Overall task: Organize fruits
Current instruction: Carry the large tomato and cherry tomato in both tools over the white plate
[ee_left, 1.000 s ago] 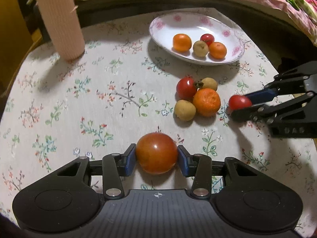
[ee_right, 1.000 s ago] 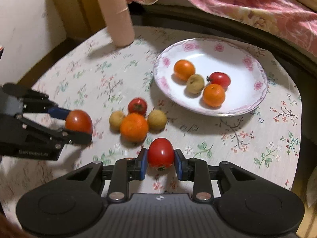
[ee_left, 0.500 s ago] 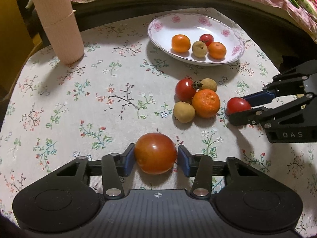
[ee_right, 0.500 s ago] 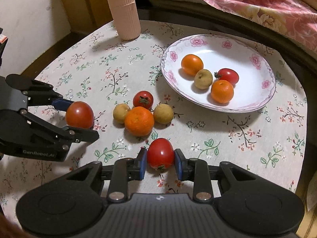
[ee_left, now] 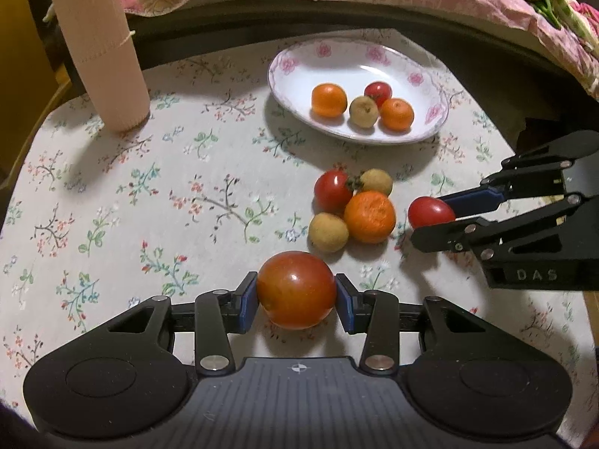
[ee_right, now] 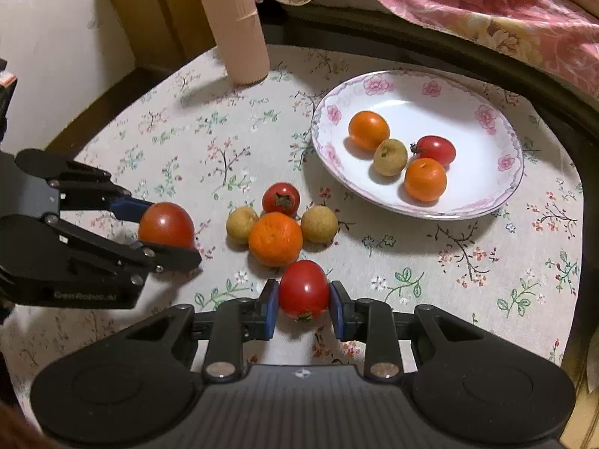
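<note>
**Over the flowered tablecloth, both grippers loaded**

Between my left gripper's (ee_left: 296, 301) blue pads I have a large tomato (ee_left: 296, 289) clamped. My right gripper (ee_right: 304, 305) is closed on a smaller red tomato (ee_right: 304, 289). Just ahead, a loose cluster lies on the cloth: an orange (ee_right: 276, 238), two tan fruits and a tomato. Beyond it, the plate (ee_right: 483, 202) holds four fruits.

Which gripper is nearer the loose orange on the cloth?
Right. The right gripper, holding a small tomato, sits just beside the orange. The left gripper, holding a bigger tomato, is farther off, past a brown fruit.
</note>
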